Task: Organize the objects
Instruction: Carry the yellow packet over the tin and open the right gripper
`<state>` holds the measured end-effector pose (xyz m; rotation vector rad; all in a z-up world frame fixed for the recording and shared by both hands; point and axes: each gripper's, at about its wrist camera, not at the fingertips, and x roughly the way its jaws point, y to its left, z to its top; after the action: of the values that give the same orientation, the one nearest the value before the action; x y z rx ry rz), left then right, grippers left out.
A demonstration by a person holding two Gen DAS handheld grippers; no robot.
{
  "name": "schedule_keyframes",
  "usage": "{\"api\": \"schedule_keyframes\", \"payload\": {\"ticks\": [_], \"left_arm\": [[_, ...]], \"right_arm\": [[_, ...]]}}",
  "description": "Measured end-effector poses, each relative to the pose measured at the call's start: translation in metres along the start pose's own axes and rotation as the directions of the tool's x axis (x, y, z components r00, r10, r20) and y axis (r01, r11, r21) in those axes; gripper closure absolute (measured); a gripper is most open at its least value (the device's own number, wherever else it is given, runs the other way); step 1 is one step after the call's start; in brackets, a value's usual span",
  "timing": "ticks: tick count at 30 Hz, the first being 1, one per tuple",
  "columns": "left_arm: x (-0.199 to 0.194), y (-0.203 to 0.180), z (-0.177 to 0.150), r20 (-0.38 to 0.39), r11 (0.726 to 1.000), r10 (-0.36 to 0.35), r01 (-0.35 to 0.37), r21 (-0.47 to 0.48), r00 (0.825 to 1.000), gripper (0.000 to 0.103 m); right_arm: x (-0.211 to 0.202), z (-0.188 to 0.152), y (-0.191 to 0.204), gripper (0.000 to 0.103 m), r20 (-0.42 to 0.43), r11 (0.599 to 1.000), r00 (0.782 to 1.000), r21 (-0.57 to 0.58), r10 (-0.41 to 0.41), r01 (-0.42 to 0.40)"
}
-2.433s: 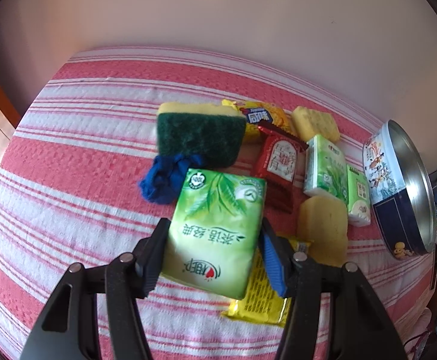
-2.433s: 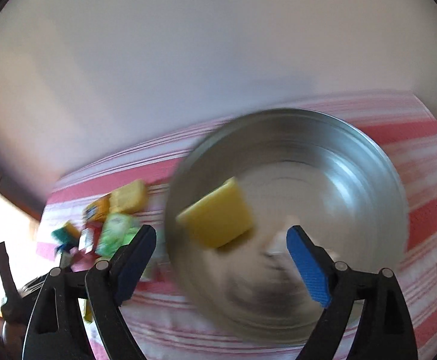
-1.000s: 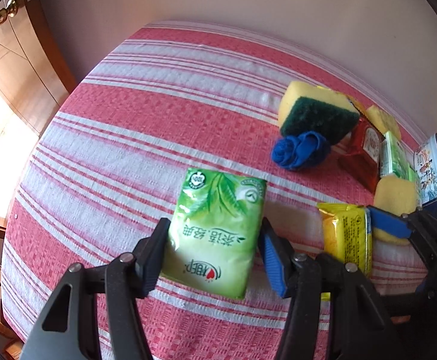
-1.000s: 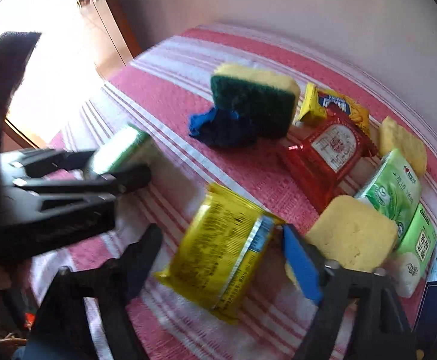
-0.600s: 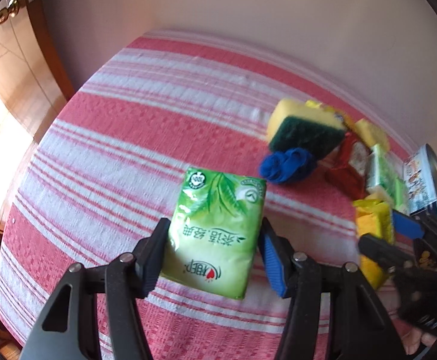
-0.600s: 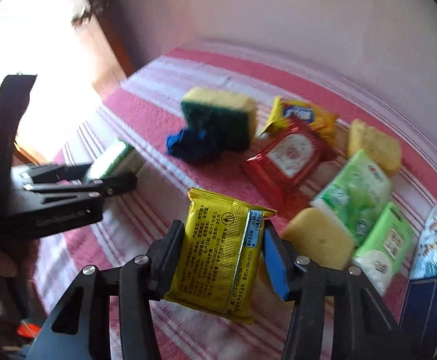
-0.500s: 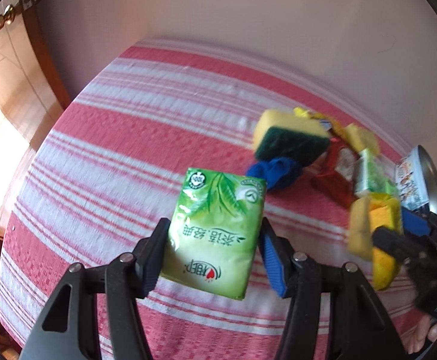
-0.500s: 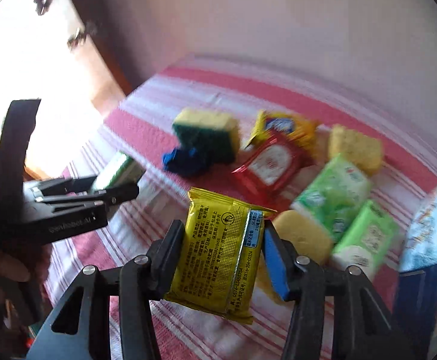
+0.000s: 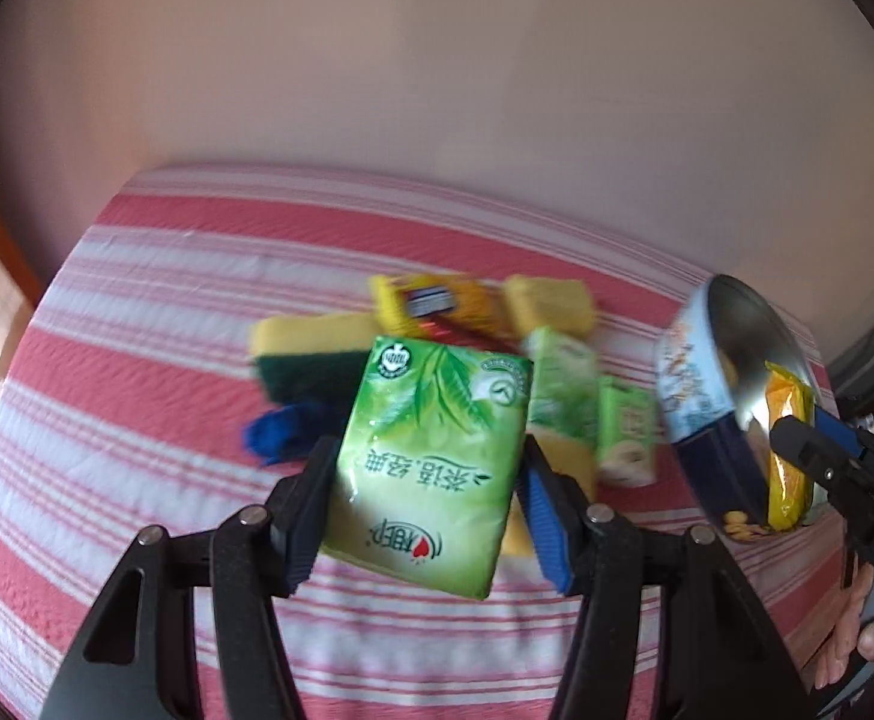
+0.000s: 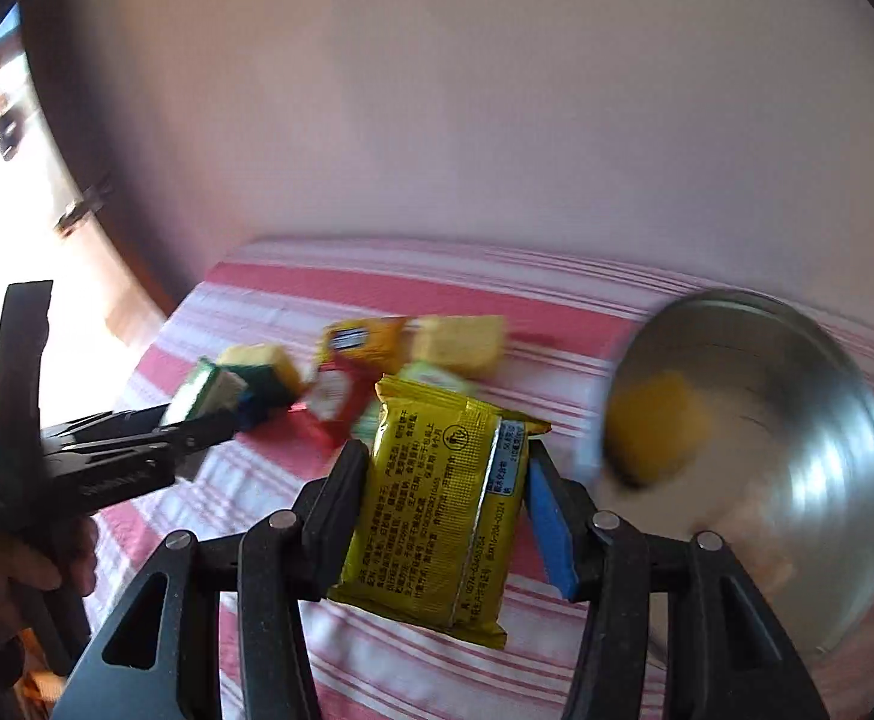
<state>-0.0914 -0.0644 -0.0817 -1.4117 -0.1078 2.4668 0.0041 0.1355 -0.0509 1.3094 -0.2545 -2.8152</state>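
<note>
My left gripper (image 9: pixel 422 510) is shut on a green tissue pack (image 9: pixel 431 468), held in the air above the striped cloth. My right gripper (image 10: pixel 443 516) is shut on a yellow snack packet (image 10: pixel 443 510), also lifted. In the left wrist view the right gripper (image 9: pixel 806 429) carries that yellow packet (image 9: pixel 788 450) just in front of the round tin (image 9: pixel 719 396). The tin (image 10: pixel 755 462) shows to the right in the right wrist view, with a yellow sponge (image 10: pixel 653 426) inside it. In that same view the left gripper (image 10: pixel 197 420) sits at the left, a hand (image 10: pixel 23 564) around its handle.
On the red and white striped cloth (image 9: pixel 137 360) lie a green-and-yellow scrub sponge (image 9: pixel 305 354), a blue cloth ball (image 9: pixel 281 438), a yellow snack bag (image 9: pixel 425 300), a yellow sponge (image 9: pixel 548 303), a red packet (image 10: pixel 329 402) and two small green packs (image 9: pixel 623 438). A pale wall stands behind.
My right gripper closed on the yellow packet, lifted it and carried it right to the tin. My left gripper rose and swung right with the tissue pack still in it.
</note>
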Motion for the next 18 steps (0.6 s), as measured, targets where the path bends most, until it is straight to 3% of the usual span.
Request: {"api": "schedule_keyframes", "payload": {"ticks": [9,18], "left_arm": [[0.008,-0.087,0.003,-0.009,0.989,-0.089,0.089,0.12,0.996,0.046],[0.012,-0.184,0.009,0.0,0.964,-0.165,0.161,0.213,0.986,0.046]], "right_arm": [[-0.047,-0.019,-0.09,0.049,0.021,0.974,0.984,0.149,-0.177,0.172],[-0.074,-0.036,-0.147,0.049,0.016,0.955,0.972,0.188,-0.236,0.228]]}}
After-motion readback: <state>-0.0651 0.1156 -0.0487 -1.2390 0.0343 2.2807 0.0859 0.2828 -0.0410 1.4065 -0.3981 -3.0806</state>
